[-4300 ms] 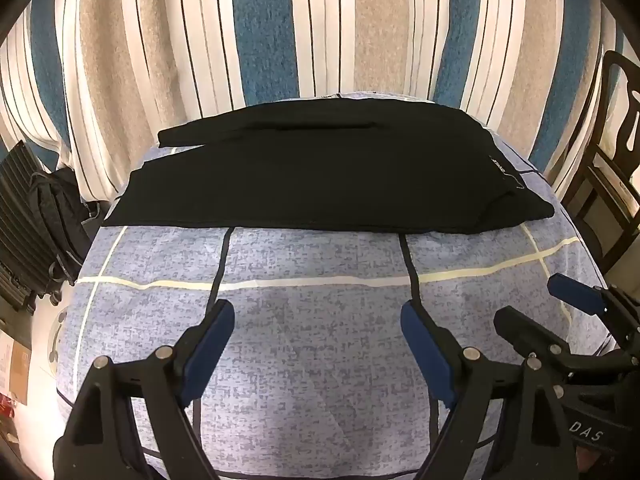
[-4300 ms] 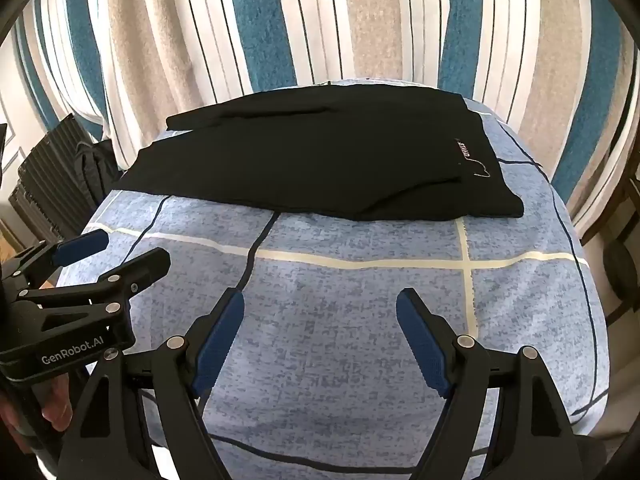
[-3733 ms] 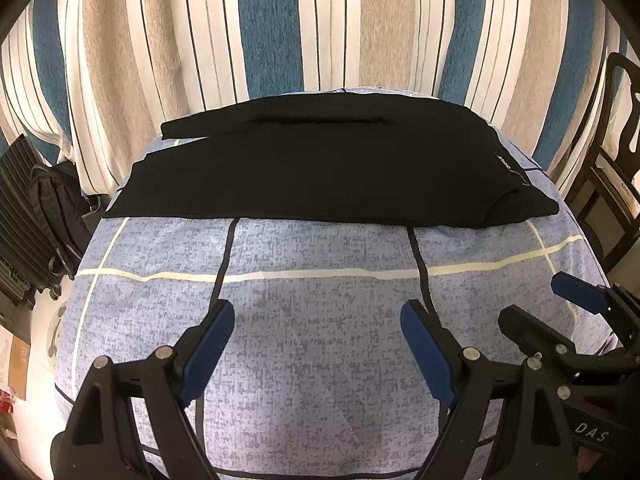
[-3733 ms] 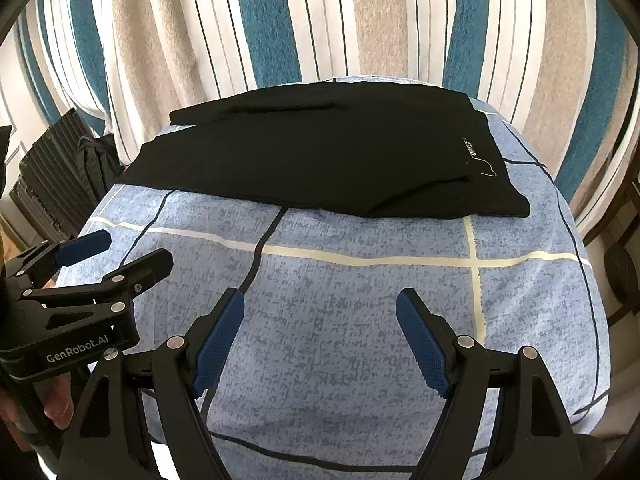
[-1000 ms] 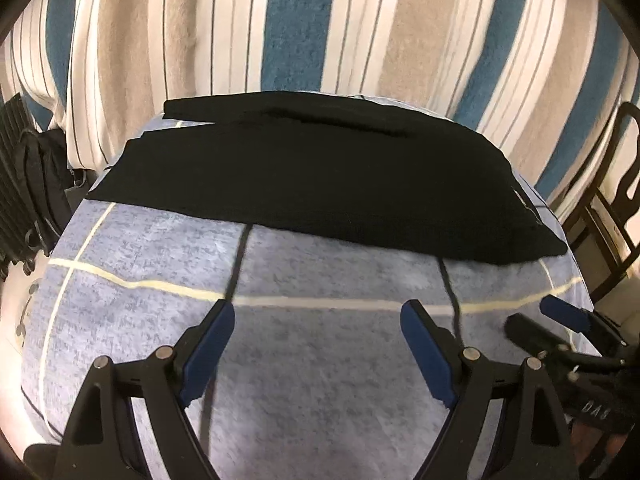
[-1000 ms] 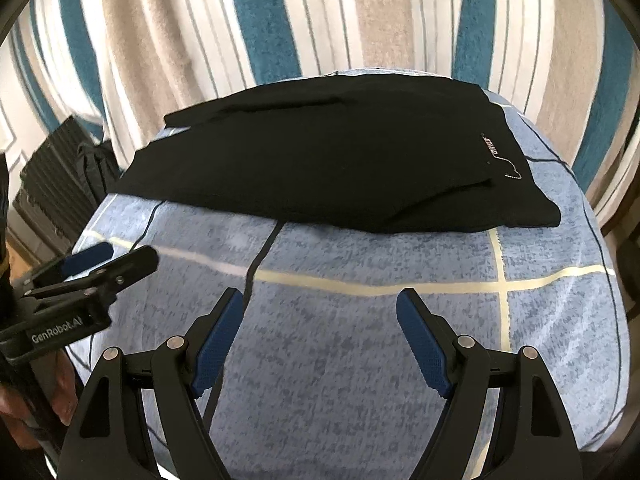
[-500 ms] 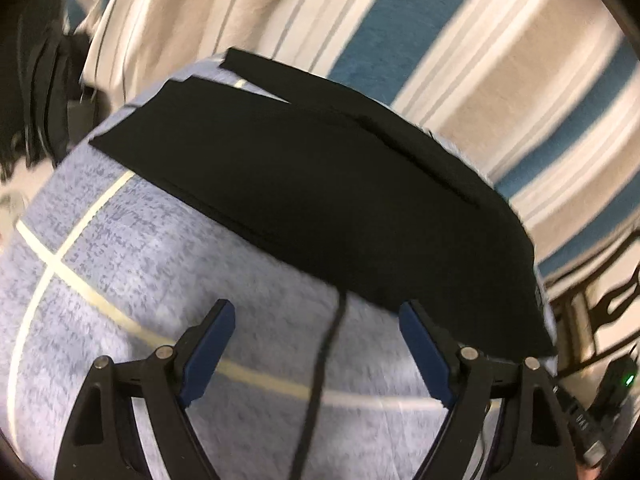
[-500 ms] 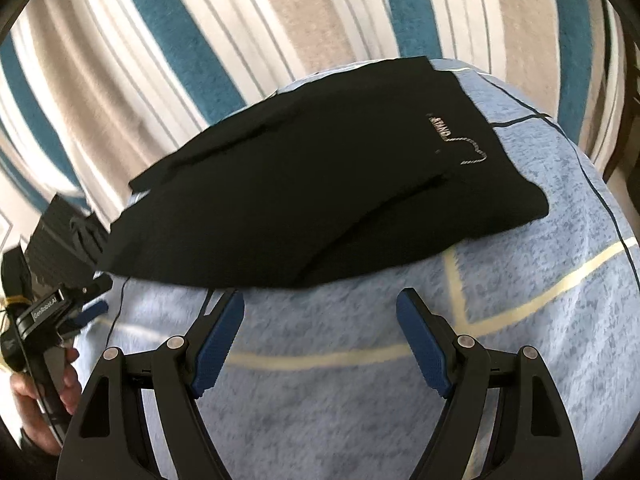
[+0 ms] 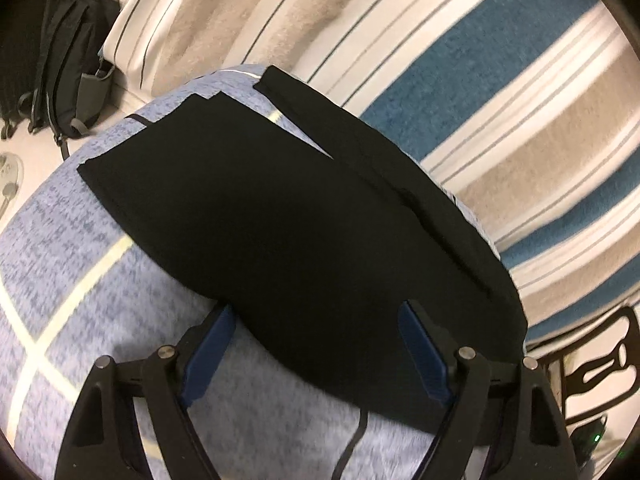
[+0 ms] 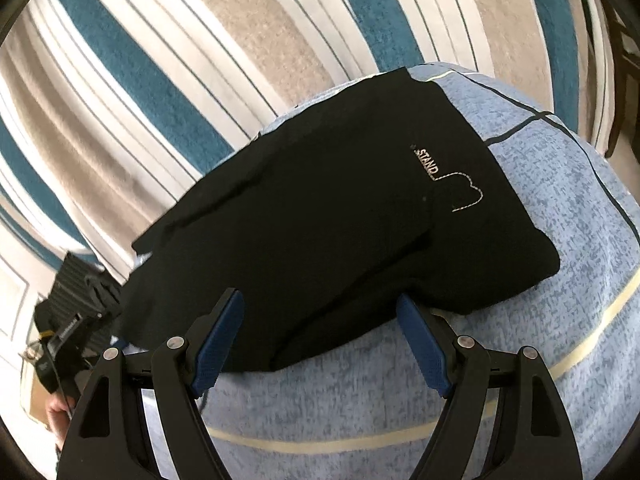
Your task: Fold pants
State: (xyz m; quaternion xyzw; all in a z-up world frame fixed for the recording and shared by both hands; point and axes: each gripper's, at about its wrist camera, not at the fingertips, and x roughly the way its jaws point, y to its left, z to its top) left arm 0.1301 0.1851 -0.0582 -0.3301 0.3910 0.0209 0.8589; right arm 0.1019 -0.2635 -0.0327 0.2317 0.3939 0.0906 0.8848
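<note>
So the black pants (image 9: 304,240) are laid out flat on the blue-grey checked bedspread (image 9: 72,248), up against the striped blanket (image 9: 460,60) at the back. In the left wrist view their long axis runs from about 10 o'clock down to 4 o'clock, with the leg ends (image 9: 192,120) up at the 10 o'clock end, one leg peeking out a bit behind the other. The left gripper (image 9: 316,352) is spread wide, nothing in it, and its blue pads frame the near edge of the fabric, whether they actually touch is hard to call.

From the right wrist view the pants (image 10: 320,216) run from 8 o'clock to 2 o'clock, and the waist end with the stitched "STAND" logo (image 10: 426,164) sits at 1 o'clock. The right gripper (image 10: 320,328) is wide apart too, empty, with the near hem between its pads.
</note>
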